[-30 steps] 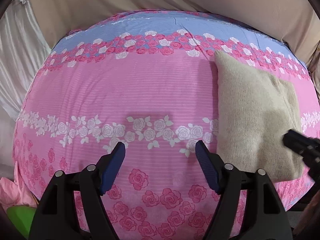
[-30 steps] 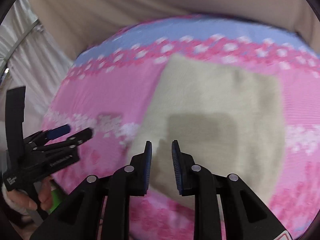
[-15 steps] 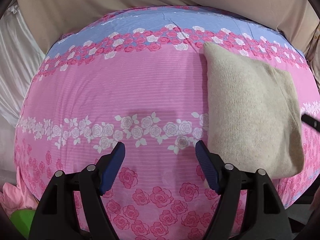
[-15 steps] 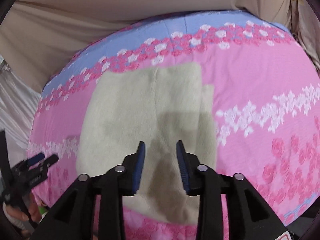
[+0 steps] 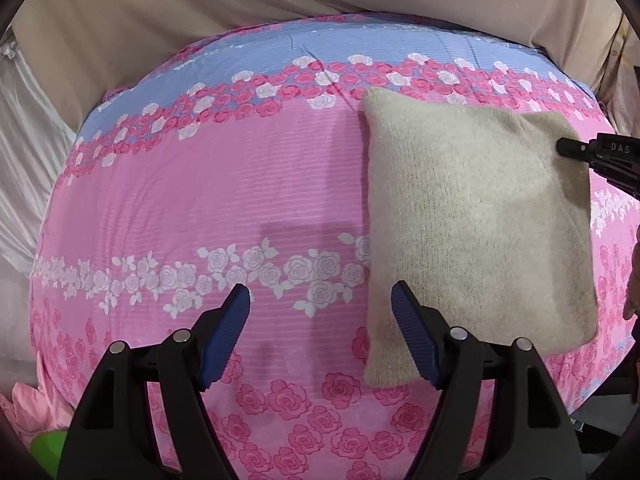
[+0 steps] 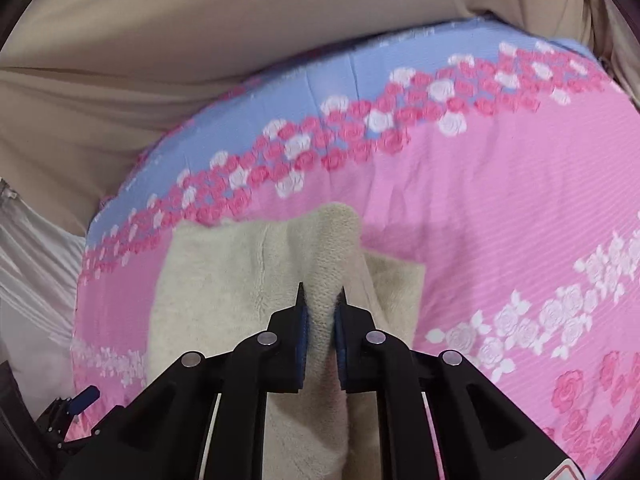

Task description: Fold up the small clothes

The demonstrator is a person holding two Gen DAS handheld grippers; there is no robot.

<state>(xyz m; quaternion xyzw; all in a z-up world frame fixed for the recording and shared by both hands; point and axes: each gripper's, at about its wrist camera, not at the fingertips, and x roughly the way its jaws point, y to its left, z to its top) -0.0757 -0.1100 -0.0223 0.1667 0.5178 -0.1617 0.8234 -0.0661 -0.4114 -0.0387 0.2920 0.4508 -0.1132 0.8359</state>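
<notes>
Left wrist view looks down over a bed covered by a pink floral sheet (image 5: 240, 184), with a blue band along its far edge and rows of white and pink roses across it. The left gripper (image 5: 320, 332) hovers above the sheet with its blue-padded fingers (image 5: 226, 336) spread wide apart and nothing between them. A beige knitted garment (image 5: 472, 216), folded into a rough rectangle, lies flat on the sheet to the right of that gripper; its near left corner sits just beside the right-hand finger. At the far right edge of this view, the black tip of the right gripper (image 5: 576, 148) meets the garment's far right corner.

Right wrist view shows that gripper (image 6: 320, 312) from behind: its two fingers are pressed in on a raised ridge of the beige knit, which bunches up between the blue pads (image 6: 302, 332) and stands above the rest of the cloth. The remainder of the garment spreads flat on the sheet to the left and below. This view is somewhat blurred, so the exact fold being pinched is hard to make out. A tan cloth backdrop (image 6: 200, 60) hangs beyond the bed.
</notes>
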